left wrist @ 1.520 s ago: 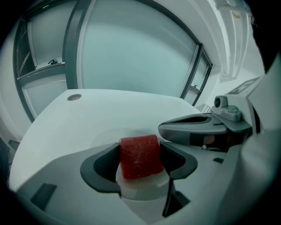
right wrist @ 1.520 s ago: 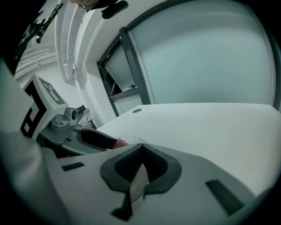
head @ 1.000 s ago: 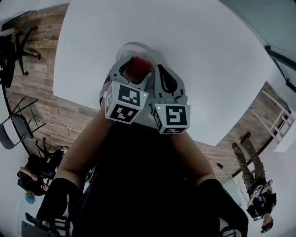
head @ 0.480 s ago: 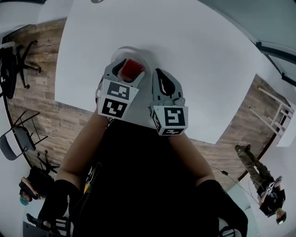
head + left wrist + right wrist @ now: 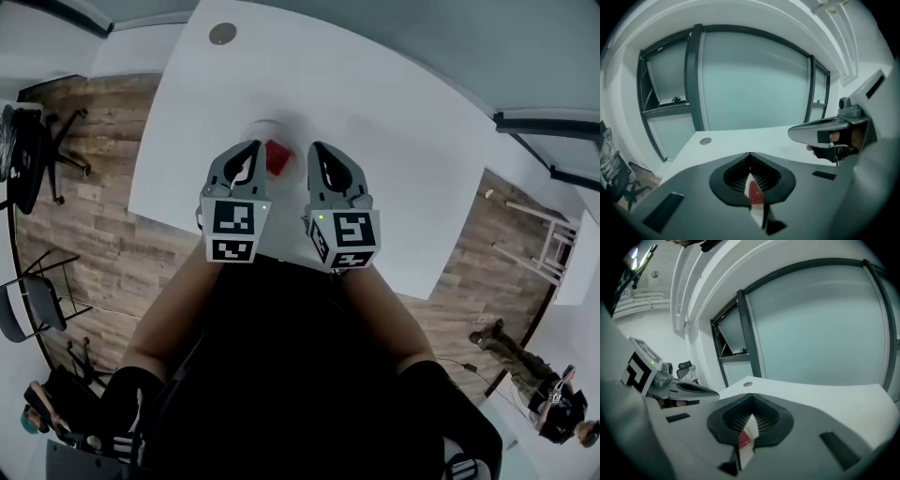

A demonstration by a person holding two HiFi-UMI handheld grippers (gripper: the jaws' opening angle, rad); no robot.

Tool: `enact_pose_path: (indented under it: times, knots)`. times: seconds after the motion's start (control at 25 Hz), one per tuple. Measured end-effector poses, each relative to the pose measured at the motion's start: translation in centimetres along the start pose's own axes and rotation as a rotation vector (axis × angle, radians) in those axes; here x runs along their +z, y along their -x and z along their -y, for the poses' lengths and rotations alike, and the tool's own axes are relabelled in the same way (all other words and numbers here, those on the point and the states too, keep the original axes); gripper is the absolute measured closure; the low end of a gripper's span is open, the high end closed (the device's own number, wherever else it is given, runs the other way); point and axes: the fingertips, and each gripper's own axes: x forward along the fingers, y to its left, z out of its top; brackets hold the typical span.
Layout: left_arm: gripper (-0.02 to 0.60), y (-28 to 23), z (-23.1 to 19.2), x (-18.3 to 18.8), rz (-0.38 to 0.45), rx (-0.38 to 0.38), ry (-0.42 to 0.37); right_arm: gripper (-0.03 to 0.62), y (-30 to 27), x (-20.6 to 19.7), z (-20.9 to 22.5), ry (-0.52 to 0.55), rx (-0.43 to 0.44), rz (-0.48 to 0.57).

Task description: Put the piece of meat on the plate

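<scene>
- Piece of meat (image 5: 277,157): red, lying on the white plate (image 5: 266,129) near the table's (image 5: 403,131) near edge; delivery looks complete.
- Left gripper (image 5: 251,150): jaws just closed together, nothing between; held above the plate, clear of the meat.
- Right gripper (image 5: 318,149): pressed together, empty, alongside.

Here's the left hand-held gripper (image 5: 249,150) and the right hand-held gripper (image 5: 321,150): grey shells, each with a black-and-white marker cube (image 5: 232,232) and a green light. Lower centre, a black top (image 5: 281,375) with black sleeves (image 5: 120,398).
</scene>
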Motion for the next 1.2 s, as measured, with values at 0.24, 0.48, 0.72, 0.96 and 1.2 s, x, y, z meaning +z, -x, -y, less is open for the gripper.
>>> enact_pose_path:
  times: [0.24,0.48,0.72,0.96,1.2]
  knots:
    - [0.577,3.6,-0.2,4.5,0.157,-0.004,0.004,0.591,1.3,4.6,-1.4,0.050,-0.007,0.075]
    - [0.577,6.0,-0.6,7.1,0.270,-0.014,0.019,0.592,2.2,6.6,-2.8,0.085,-0.038,0.124]
    - [0.577,7.6,-0.5,9.3,0.364,-0.022,0.016,0.592,3.2,7.9,-4.1,0.116,-0.049,0.173]
    - [0.577,9.4,-0.3,9.5,0.404,-0.013,0.018,0.592,4.5,8.4,-5.1,0.140,-0.046,0.197]
    - [0.577,10.6,1.1,10.4,0.443,0.025,0.010,0.592,6.4,9.3,-4.9,0.164,-0.012,0.232]
